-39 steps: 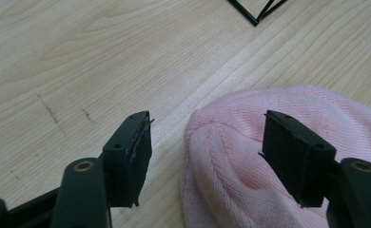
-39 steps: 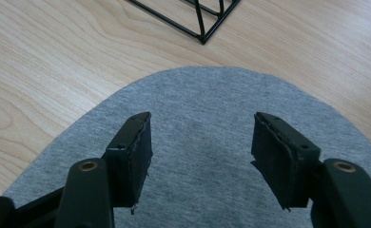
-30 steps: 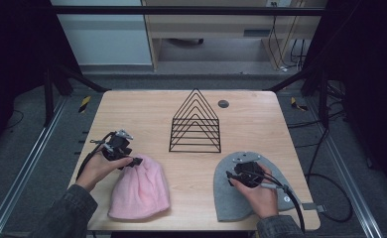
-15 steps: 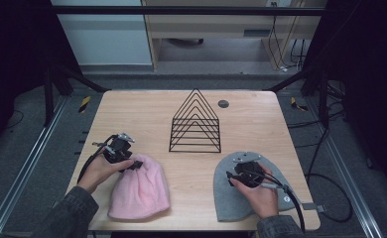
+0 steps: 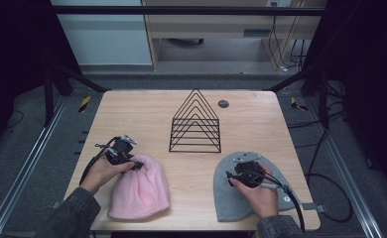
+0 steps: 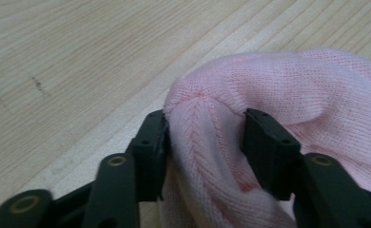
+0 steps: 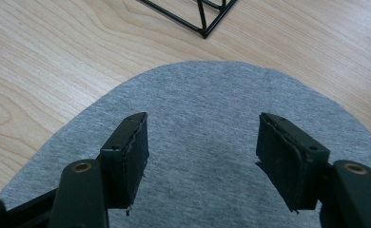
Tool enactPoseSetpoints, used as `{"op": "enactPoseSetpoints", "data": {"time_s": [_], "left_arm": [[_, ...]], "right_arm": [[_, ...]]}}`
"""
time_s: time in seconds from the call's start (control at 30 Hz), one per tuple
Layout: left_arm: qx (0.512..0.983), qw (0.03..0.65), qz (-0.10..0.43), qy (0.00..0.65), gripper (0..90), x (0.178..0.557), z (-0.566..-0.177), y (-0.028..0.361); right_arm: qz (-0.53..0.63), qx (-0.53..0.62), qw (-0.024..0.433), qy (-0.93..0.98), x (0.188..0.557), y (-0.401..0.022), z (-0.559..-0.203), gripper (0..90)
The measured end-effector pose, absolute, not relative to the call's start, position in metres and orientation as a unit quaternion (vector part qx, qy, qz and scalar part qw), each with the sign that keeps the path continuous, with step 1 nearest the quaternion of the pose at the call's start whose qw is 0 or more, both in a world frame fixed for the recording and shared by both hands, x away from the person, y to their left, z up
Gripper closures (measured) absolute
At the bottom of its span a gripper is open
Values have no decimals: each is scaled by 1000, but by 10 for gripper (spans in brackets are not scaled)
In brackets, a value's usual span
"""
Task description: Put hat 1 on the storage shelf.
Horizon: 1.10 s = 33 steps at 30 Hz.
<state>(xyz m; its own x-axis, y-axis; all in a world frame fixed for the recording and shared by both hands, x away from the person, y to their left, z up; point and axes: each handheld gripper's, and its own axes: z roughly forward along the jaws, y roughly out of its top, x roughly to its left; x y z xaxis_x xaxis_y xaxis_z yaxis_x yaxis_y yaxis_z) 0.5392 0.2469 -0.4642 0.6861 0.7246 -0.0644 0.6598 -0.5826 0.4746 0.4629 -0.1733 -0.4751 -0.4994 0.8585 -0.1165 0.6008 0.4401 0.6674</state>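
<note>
A pink knit hat lies at the table's front left. My left gripper is at the hat's top edge. Its jaws have just been closing, and in the left gripper view the gripper has pinched a raised fold of the pink hat between both pads. A grey hat lies flat at the front right. My right gripper hovers low over it. In the right gripper view the right gripper stands open above the grey hat, with nothing between the pads.
A black wire rack shaped like nested triangles stands mid-table; its corner is just beyond the grey hat. A small dark disc lies behind it. The wooden table is bare at the back left.
The left gripper has closed its jaws on the pink hat's top edge, bunching the fabric up. The right hand and the grey hat have stayed put.
</note>
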Motion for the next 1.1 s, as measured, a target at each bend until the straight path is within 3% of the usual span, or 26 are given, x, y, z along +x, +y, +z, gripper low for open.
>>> {"op": "enactPoseSetpoints", "data": {"time_s": [0.07,0.23,1.1], "left_arm": [[889,235,65,388,548,539,-464,247],[888,235,66,390,717,537,-462,246],[875,304,134,351,771,513,-407,244]], "right_arm": [[284,447,226,818,463,-174,-475,350],[284,448,227,817,463,-174,-476,347],[287,449,232,814,463,-174,-475,350]]}}
